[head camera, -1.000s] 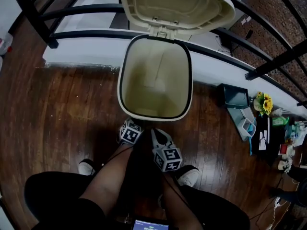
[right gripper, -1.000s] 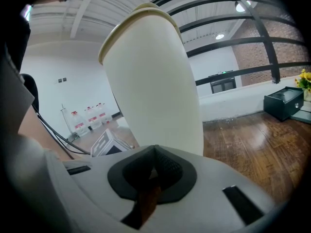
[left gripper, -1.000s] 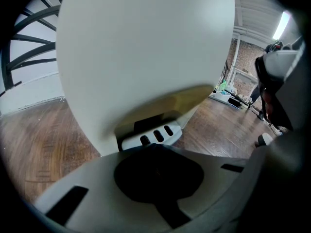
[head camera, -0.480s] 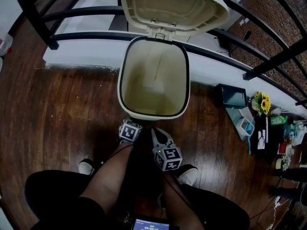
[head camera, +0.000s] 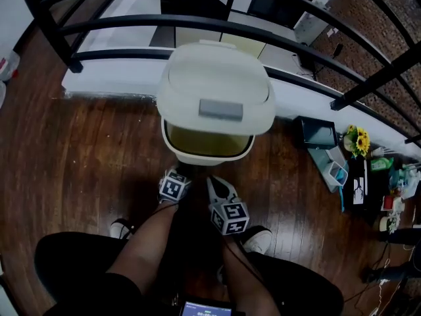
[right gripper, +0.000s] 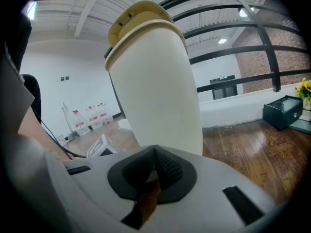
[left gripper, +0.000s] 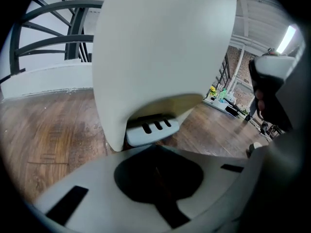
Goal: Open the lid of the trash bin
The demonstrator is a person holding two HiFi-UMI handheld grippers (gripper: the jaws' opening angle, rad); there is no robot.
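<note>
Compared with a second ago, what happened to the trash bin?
The lid swung down from wide open and now covers most of the trash bin, leaving a gap at the front. The left gripper slid slightly back toward the person. Nothing was grabbed or let go. The right gripper and the bin stayed put.
</note>
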